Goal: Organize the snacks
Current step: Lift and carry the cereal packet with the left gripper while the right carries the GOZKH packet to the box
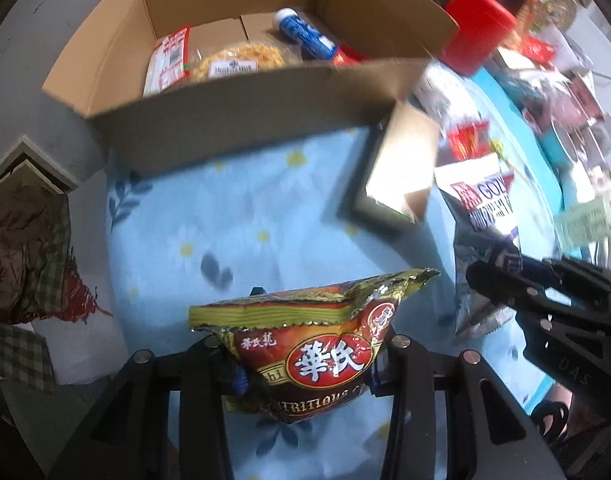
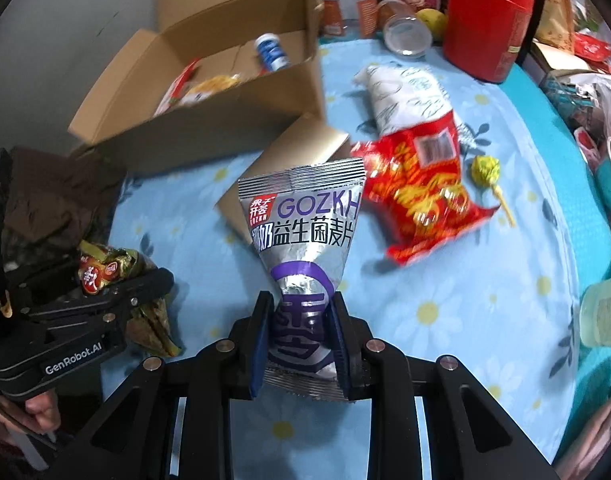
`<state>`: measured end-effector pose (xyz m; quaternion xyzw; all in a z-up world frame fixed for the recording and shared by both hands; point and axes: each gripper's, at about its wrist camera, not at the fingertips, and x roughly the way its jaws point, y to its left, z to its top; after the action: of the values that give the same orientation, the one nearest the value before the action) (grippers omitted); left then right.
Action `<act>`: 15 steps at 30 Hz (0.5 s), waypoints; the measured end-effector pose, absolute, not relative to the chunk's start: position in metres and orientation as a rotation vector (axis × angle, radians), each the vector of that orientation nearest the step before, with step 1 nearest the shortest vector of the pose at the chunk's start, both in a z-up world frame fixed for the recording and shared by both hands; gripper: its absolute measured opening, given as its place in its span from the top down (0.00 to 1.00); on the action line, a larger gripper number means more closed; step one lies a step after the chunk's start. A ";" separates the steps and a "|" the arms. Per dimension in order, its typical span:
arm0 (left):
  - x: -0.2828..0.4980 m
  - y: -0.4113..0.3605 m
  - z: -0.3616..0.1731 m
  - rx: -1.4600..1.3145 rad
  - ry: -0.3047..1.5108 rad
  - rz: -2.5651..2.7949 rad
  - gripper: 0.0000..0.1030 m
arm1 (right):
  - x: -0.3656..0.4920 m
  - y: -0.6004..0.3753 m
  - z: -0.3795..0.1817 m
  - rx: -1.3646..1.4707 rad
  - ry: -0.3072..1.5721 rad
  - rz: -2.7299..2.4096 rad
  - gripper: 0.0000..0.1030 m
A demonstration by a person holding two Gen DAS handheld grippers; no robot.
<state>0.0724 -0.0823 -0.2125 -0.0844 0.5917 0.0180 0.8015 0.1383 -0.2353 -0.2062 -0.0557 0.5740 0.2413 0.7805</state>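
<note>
"GOZKH" on silver packet (image 2: 305, 248); "GenRobot.AI" on left gripper (image 2: 117, 292).

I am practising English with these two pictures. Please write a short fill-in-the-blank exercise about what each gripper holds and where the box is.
1. The left gripper is shut on a ____ and gold snack packet.
2. The right gripper is shut on a ____ packet with purple print.
3. The cardboard box stands with its flaps ____.

Missing words: red; silver; open

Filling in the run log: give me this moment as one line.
left hand-held gripper: shut on red-gold snack bag | right hand-held gripper: shut on silver GOZKH packet | cardboard box: open, partly filled
</note>
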 end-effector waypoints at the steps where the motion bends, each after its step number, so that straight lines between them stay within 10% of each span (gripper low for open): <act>1: 0.068 -0.083 -0.213 -0.178 1.274 0.038 0.60 | 0.135 -0.235 -0.207 -0.124 1.245 0.529 0.74; 15: 0.028 -0.080 -0.235 -0.156 1.381 0.056 0.60 | 0.100 -0.226 -0.221 -0.239 1.316 0.589 0.74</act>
<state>0.0280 -0.0801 -0.2347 -0.0720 0.6363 0.0256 0.7677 0.1000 -0.2255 -0.2207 -0.1092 0.6010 0.2690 0.7447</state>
